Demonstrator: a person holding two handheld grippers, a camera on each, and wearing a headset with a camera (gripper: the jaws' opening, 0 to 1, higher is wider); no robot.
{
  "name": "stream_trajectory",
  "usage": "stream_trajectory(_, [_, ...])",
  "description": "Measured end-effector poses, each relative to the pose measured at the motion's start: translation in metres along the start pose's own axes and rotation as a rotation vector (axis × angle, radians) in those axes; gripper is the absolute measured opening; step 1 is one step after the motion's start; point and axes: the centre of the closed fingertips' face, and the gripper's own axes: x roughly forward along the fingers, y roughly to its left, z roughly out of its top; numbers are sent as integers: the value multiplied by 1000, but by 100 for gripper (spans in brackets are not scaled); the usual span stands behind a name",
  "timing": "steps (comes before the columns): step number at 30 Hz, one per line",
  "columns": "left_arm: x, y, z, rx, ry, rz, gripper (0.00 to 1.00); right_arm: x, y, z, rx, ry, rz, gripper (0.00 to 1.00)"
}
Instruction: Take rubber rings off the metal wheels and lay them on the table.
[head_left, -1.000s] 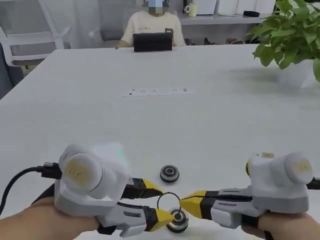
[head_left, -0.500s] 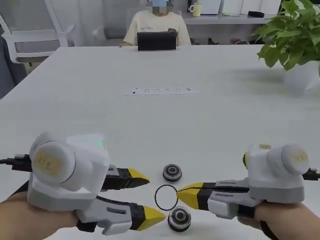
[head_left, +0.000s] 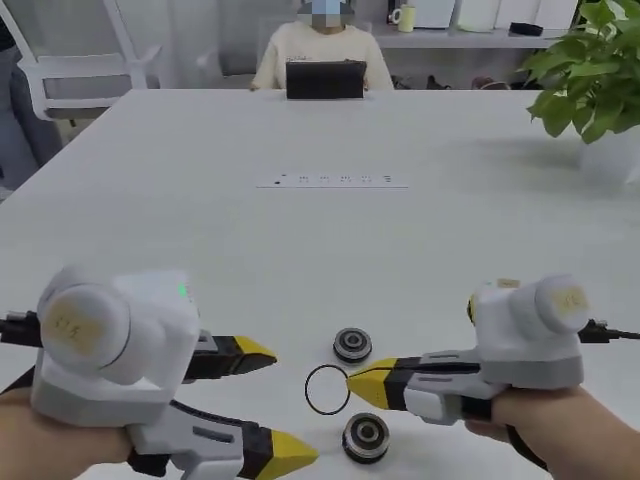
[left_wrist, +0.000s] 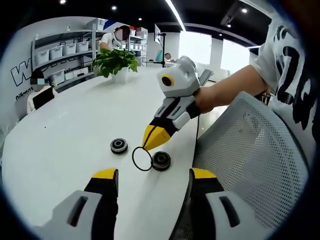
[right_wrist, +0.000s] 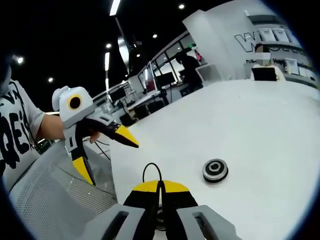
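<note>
A thin black rubber ring (head_left: 327, 389) hangs pinched at its right side in my right gripper (head_left: 352, 383), just above the white table (head_left: 300, 260). One metal wheel (head_left: 352, 344) lies just behind the ring and a second wheel (head_left: 366, 436) just in front of it. My left gripper (head_left: 275, 402) stands open to the left of the ring, holding nothing. In the left gripper view the ring (left_wrist: 142, 160) dangles from the right gripper (left_wrist: 151, 143) between the two wheels (left_wrist: 119, 146) (left_wrist: 161, 160). In the right gripper view the ring (right_wrist: 152, 172) loops above the shut jaws, with a wheel (right_wrist: 215, 170) to its right.
A power strip (head_left: 330, 181) lies mid-table. A person sits behind a laptop (head_left: 325, 79) at the far end. A potted plant (head_left: 590, 70) stands at the back right, a white chair (head_left: 70, 80) at the back left. A mesh chair (left_wrist: 250, 150) sits by the near edge.
My left gripper let go of the near wheel, opened and drew back to the left. The right gripper pulled the ring clear of that wheel.
</note>
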Motion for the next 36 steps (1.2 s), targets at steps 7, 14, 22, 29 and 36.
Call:
stream_trajectory(7, [-6,4,-5,-12,6,12,58,9,-1,0,-18,33,13,0])
stream_trajectory(14, [-12,8,-7,-21,8,28,62,18,1,-7,-39,80,27,0])
stream_trajectory(22, [-19,8,-10,-43,11,29,68,27,3,-14,-44,119,42,0])
stream_trajectory(29, [-23,8,-13,-54,13,36,71,32,5,-18,-58,146,50,0])
stream_trajectory(36, [-27,6,-12,-55,6,37,74,35,3,-23,-64,170,41,0])
